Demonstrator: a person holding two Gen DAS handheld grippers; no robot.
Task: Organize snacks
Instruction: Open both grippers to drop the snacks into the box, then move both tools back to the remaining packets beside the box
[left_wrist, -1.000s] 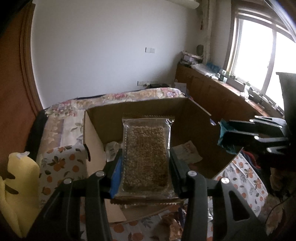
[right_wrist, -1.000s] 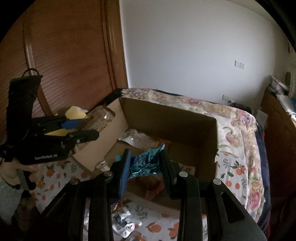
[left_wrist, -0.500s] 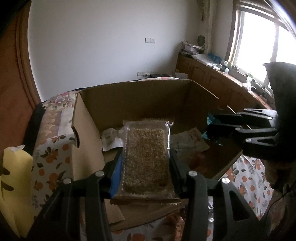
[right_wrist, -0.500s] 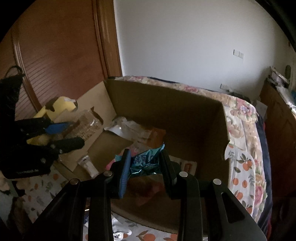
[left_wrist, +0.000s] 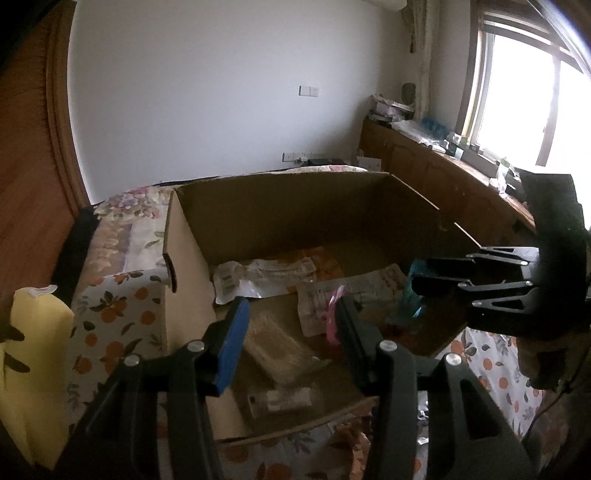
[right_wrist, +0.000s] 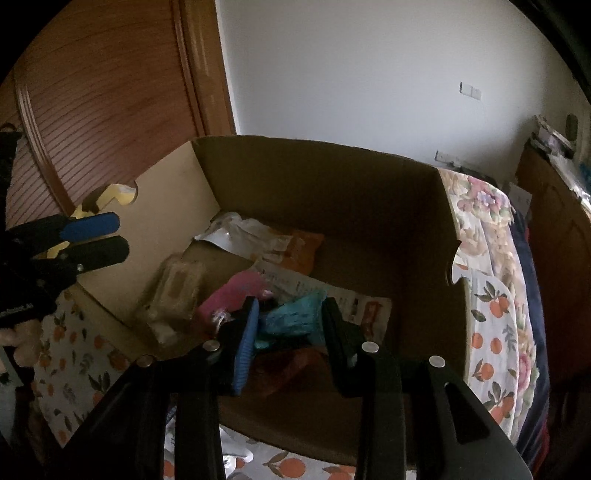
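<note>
Cardboard box (left_wrist: 280, 206) on the patterned bedspread (right_wrist: 491, 314) contains the clear grain packet (left_wrist: 273, 347), lying free beneath the left gripper (left_wrist: 288, 325), jaws apart and empty, while the right gripper (right_wrist: 290, 317) is opening around the teal packet (right_wrist: 295, 321).

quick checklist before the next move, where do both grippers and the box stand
1. Left gripper empty: ok, jaws apart, nothing between them.
2. Clear grain pack inside the cardboard box: ok, it lies on the box floor.
3. Right gripper over the box: ok.
4. Teal packet released: not ok, the jaws are opening but the packet sits between them, seemingly touching the pads.
5. Grippers apart from each other: ok, a gap shows in both views.
6. Snacks left outside the box: cannot tell, the near edge is mostly hidden.
</note>
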